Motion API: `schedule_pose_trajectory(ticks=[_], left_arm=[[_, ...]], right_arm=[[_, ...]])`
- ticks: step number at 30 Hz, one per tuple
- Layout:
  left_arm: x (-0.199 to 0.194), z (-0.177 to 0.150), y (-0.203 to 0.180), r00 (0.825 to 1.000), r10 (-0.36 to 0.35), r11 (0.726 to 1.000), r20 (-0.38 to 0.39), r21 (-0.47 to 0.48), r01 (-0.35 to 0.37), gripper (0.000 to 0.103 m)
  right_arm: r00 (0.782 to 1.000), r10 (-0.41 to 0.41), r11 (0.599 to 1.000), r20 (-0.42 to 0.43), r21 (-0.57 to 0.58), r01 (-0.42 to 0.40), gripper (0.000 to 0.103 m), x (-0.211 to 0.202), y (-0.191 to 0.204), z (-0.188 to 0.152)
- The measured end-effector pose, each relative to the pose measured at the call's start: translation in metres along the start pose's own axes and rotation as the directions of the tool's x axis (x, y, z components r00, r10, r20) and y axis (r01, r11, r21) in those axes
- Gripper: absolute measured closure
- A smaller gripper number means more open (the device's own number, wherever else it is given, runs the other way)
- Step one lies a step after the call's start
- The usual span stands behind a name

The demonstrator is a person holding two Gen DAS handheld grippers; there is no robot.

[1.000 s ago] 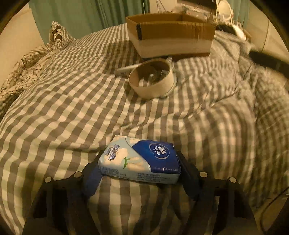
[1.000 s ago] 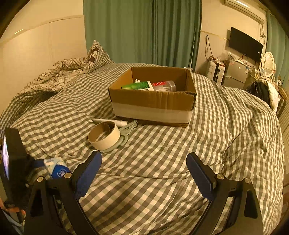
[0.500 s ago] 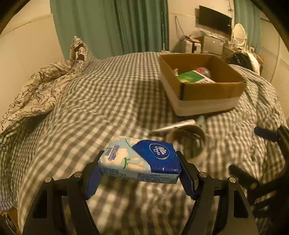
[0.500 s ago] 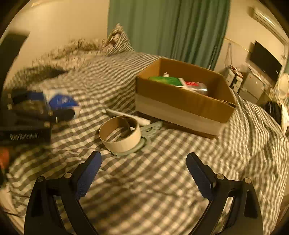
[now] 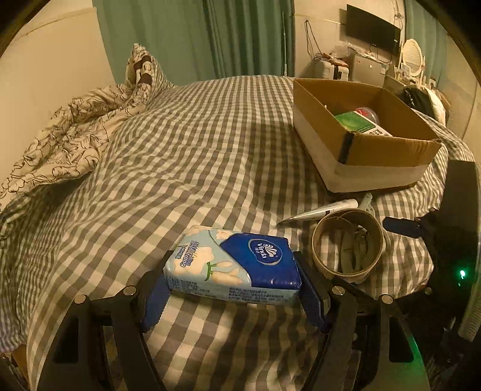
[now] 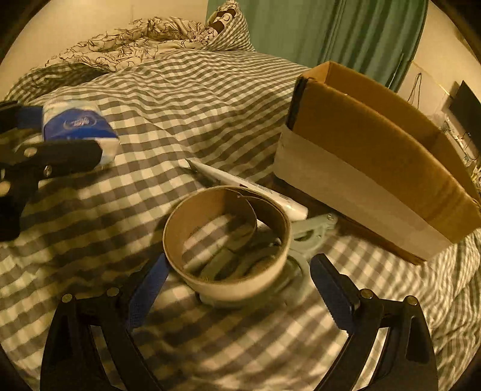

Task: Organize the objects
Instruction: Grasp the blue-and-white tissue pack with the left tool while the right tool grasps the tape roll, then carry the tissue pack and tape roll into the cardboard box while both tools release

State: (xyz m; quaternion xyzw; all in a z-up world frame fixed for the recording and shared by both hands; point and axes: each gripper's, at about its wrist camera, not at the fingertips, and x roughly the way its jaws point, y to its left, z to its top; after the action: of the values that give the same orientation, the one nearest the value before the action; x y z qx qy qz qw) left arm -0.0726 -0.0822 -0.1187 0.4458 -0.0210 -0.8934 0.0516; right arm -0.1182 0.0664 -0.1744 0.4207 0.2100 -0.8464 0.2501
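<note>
My left gripper (image 5: 233, 281) is shut on a blue and white tissue pack (image 5: 231, 264) and holds it above the checked bed cover. The pack also shows in the right wrist view (image 6: 79, 130). My right gripper (image 6: 239, 276) is open, its jaws on either side of a cardboard tape roll (image 6: 228, 240) that lies on a pale green tool (image 6: 309, 230). The roll also shows in the left wrist view (image 5: 347, 242). A white tube (image 6: 246, 185) lies behind the roll. An open cardboard box (image 5: 360, 132) with several items stands at the right.
A crumpled flower-print quilt (image 5: 60, 132) and a pillow (image 5: 144, 72) lie at the far left of the bed. Green curtains (image 5: 228, 36) hang behind. A TV (image 5: 372, 28) and furniture stand at the back right.
My right gripper has moved down and forward until its jaws stand on either side of the tape roll. My left gripper has swung left with the tissue pack still held.
</note>
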Motion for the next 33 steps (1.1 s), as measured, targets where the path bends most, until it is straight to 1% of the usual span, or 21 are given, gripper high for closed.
schedule_pose_trajectory(ticks=[6,8,9,13,16,19,24,29,33], left_arm=[[0.002,0.001,0.001,1.0,-0.009,1.0,-0.007,-0.001,0.009,0.027],[0.001,0.001,0.001,1.0,-0.008,1.0,-0.008,-0.001,0.008,0.027],[0.001,0.0,0.001,1.0,-0.006,1.0,-0.008,-0.002,0.006,0.027],[-0.006,-0.001,0.001,1.0,-0.005,1.0,0.0,-0.009,0.005,0.027],[-0.016,0.0,0.0,1.0,-0.015,1.0,0.014,-0.015,0.016,0.027],[-0.034,0.003,-0.007,0.998,-0.033,0.999,0.047,-0.009,0.033,0.027],[-0.066,0.021,-0.028,0.988,-0.096,0.995,0.124,0.017,0.095,0.027],[-0.086,0.059,-0.059,0.965,-0.168,0.985,0.203,0.08,0.155,0.027],[-0.091,0.096,-0.079,0.949,-0.161,0.984,0.272,0.114,0.134,0.027]], right_arm=[[1.0,0.015,1.0,-0.01,0.0,-0.015,0.008,0.007,0.0,0.006],[1.0,0.021,1.0,-0.008,0.003,-0.021,0.012,0.005,0.0,0.005],[1.0,0.027,1.0,-0.004,0.003,-0.027,0.019,0.003,0.0,0.005],[0.999,0.024,1.0,0.032,0.012,-0.025,0.019,-0.014,-0.002,0.003],[0.997,0.009,1.0,0.073,0.016,-0.01,0.02,-0.038,-0.005,-0.002],[0.992,-0.017,1.0,0.129,0.022,0.014,0.02,-0.071,-0.014,-0.004],[0.973,-0.081,0.996,0.215,0.059,0.07,0.02,-0.135,-0.041,-0.003],[0.945,-0.145,0.986,0.292,0.124,0.113,0.02,-0.193,-0.08,0.003],[0.925,-0.199,0.975,0.323,0.162,0.153,0.02,-0.212,-0.113,0.012]])
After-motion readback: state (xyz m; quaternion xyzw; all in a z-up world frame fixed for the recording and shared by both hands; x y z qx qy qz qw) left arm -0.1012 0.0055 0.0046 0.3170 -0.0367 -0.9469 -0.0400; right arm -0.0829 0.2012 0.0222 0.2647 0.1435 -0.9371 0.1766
